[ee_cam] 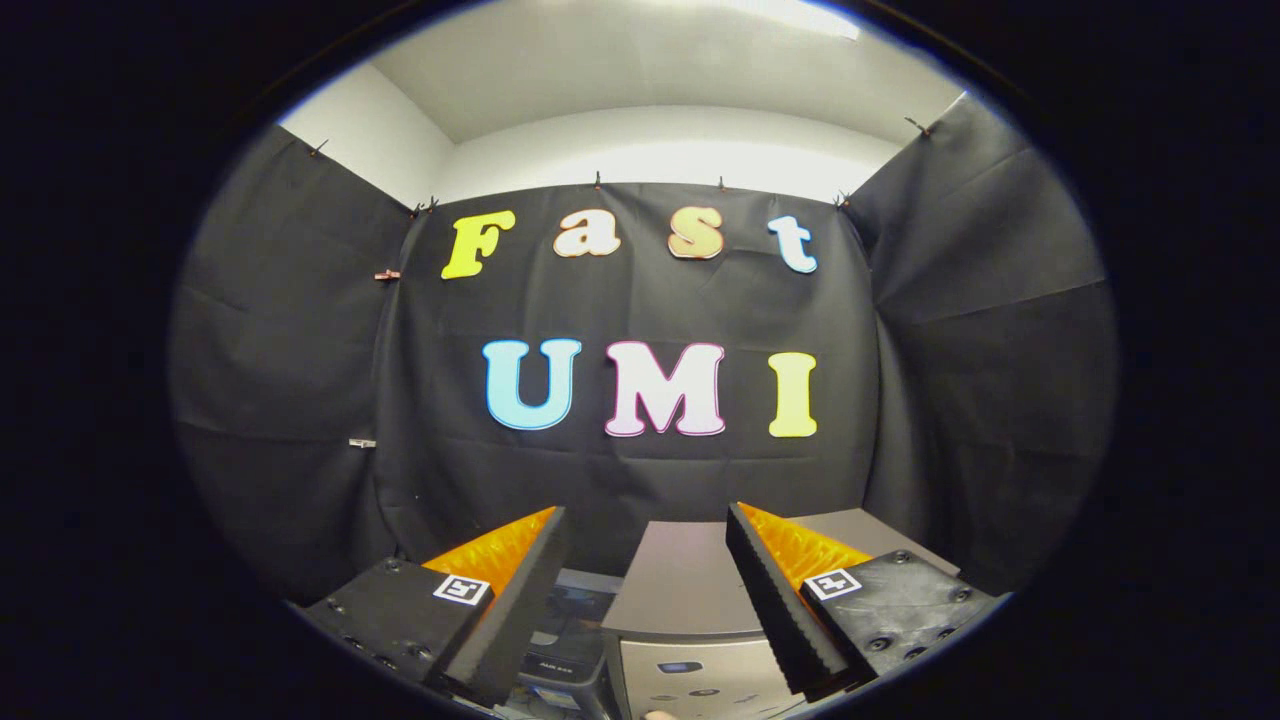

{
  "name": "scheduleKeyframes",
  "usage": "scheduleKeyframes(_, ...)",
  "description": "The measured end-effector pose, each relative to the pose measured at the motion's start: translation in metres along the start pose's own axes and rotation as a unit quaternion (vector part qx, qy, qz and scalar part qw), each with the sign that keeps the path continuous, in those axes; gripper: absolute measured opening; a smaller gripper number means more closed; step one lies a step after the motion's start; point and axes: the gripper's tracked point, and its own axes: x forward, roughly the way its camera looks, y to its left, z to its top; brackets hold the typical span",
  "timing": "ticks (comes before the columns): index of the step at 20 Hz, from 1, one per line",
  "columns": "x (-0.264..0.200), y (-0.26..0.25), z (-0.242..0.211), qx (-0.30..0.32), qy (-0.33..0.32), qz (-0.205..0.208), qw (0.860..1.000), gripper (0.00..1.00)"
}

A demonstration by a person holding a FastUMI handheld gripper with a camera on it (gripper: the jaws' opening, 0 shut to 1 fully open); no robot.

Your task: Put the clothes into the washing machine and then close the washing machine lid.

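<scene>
The gripper [648, 525] is held level and high, fingers spread wide on nothing; the washing machine [690, 610] is seen below, lid down.

The gripper [645, 560] is built from two wedge-shaped fingers [510, 620] with ribbed inner pads. Each finger is carried on a dark block studded with screws, and a small square black-and-white marker is fixed on each block.
</scene>
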Motion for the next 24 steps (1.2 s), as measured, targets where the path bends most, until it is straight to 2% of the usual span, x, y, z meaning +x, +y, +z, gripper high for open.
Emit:
scheduleKeyframes(6,-0.049,-0.02,-0.009,-0.007,-0.017,-0.01,1.0,0.98)
scheduleKeyframes(12,-0.083,-0.017,-0.027,-0.007,-0.028,0.009,1.0,0.98)
scheduleKeyframes(14,-0.089,-0.012,-0.029,0.003,-0.037,0.022,0.999,0.98)
scheduleKeyframes(24,-0.096,-0.025,-0.028,0.004,-0.045,0.017,0.999,0.98)
